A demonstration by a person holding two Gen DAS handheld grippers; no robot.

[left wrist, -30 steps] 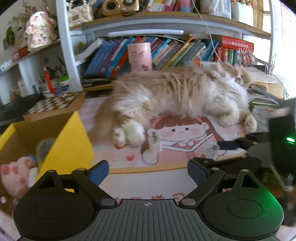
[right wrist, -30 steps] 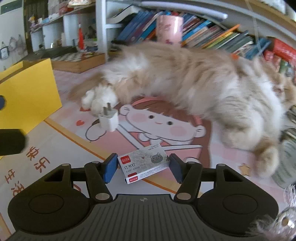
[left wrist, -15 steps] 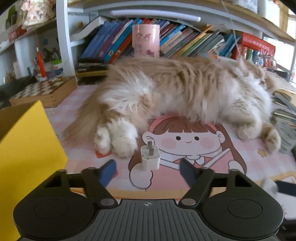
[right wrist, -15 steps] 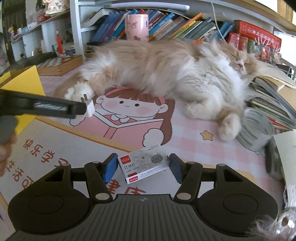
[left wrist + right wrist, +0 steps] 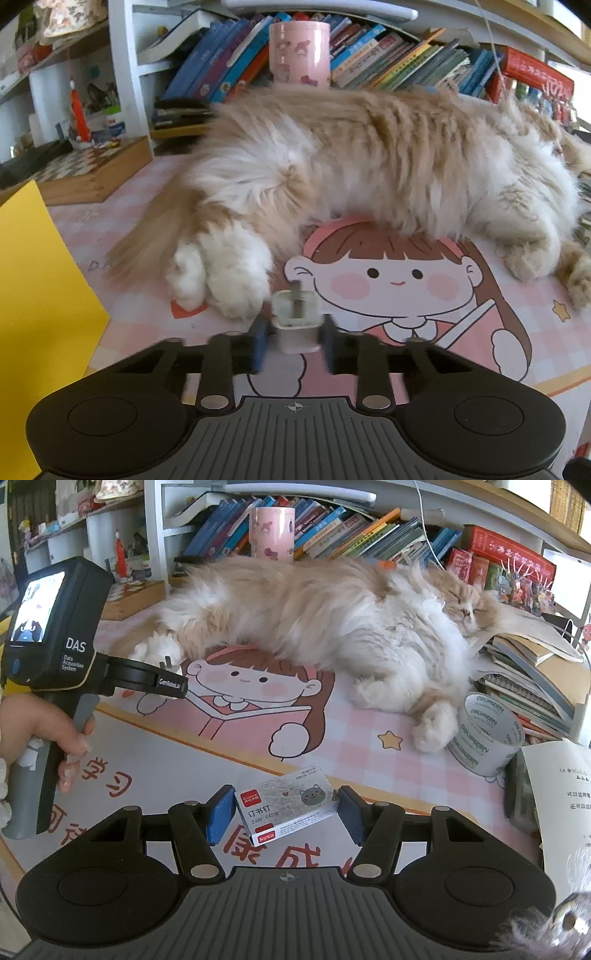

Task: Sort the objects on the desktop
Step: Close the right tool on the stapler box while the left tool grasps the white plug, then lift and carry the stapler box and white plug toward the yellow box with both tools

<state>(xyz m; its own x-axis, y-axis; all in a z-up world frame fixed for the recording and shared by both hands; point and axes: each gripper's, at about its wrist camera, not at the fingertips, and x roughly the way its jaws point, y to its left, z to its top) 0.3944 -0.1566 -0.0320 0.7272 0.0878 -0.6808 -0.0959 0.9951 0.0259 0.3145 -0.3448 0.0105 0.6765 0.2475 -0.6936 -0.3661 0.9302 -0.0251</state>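
A long-haired cat (image 5: 369, 162) sprawls across the far half of the pink desk mat (image 5: 369, 746), its hind paws just beside the white charger plug (image 5: 295, 321). A yellow box (image 5: 37, 295) stands at the left, a tape roll (image 5: 487, 734) at the right by stacked books (image 5: 528, 679). The left gripper (image 5: 294, 345) reaches level along the mat, blue pads pressed to the plug's sides. The right gripper (image 5: 284, 814) sits low and near, clamping a staples box (image 5: 288, 803) that rests on the mat.

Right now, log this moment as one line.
left gripper: closing on charger plug | right gripper: holds staple box | cat: beside plug
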